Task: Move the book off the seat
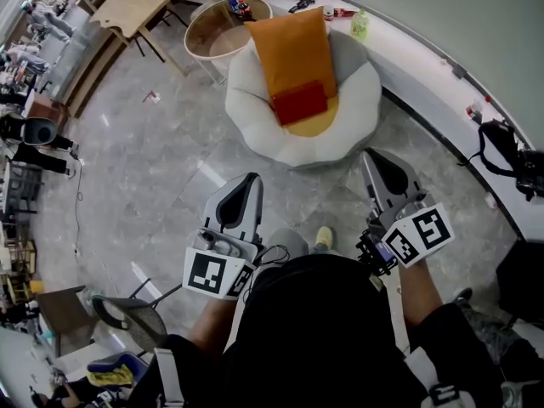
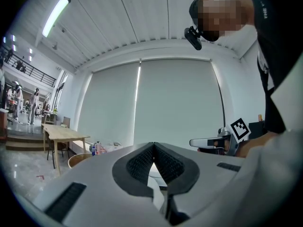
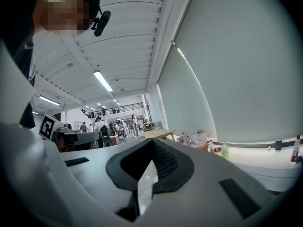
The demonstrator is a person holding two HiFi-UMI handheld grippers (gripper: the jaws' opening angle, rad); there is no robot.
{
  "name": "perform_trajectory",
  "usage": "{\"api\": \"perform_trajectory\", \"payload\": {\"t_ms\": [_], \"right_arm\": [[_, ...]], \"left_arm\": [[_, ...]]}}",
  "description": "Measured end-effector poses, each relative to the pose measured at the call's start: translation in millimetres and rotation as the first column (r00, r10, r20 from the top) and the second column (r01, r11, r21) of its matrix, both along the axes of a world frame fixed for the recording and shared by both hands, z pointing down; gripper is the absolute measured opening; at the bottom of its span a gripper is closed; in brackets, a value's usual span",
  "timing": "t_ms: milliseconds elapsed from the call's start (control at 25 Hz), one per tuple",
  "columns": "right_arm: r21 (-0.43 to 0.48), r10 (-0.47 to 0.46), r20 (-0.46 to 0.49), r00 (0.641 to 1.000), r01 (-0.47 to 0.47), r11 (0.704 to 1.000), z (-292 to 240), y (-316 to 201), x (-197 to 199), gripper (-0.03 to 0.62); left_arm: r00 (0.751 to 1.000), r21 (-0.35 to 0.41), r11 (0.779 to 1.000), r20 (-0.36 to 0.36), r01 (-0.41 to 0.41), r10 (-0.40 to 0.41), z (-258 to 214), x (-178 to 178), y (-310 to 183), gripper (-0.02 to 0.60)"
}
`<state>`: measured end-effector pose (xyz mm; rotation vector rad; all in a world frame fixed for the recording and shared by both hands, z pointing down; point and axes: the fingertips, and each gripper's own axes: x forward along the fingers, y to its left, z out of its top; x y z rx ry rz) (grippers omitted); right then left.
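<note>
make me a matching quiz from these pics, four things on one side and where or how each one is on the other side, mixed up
Things
1. red book
2. orange cushion
3. green bottle
4. left gripper

Place or state
A. stands on the white counter
B. fingers together, nothing between them
C. lies on the cushion
D. rests on the white seat

Pairs: 1-C, 2-D, 3-A, 4-B
</note>
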<state>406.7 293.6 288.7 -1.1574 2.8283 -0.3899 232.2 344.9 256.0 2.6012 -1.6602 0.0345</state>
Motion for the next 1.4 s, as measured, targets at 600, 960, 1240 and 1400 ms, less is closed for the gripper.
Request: {"api": "perform_trajectory", "payload": {"t_ms": [600, 960, 1240, 1400], "right_arm": [[0.053, -0.04, -0.031, 0.999, 0.042, 0.998, -8.4, 5.6, -6.2, 0.011], [0.047, -0.032, -0.016, 0.999, 0.032, 0.998, -6.5, 2.3, -10.3, 0.011], [0.04, -0.037, -0.028, 0.999, 0.038, 0.998, -0.2, -7.8, -19.1, 0.011], [0.038, -0.03, -0.036, 0.999, 0.031, 0.999, -0.6, -21.3, -21.5, 0.011]], "left_arm": [[1.0, 0.038, 0.999, -0.01, 0.016, -0.015, -6.0, 0.1, 2.6, 0.009], [1.0, 0.031, 0.999, -0.012, 0.01, -0.009, -5.0, -0.9, 5.0, 0.009], [1.0, 0.026, 1.0, -0.022, 0.013, -0.012, 1.5, -8.4, -8.6, 0.009], [1.0, 0.012, 1.0, -0.02, 0.0, 0.001, 3.1, -10.4, -25.9, 0.009]]}}
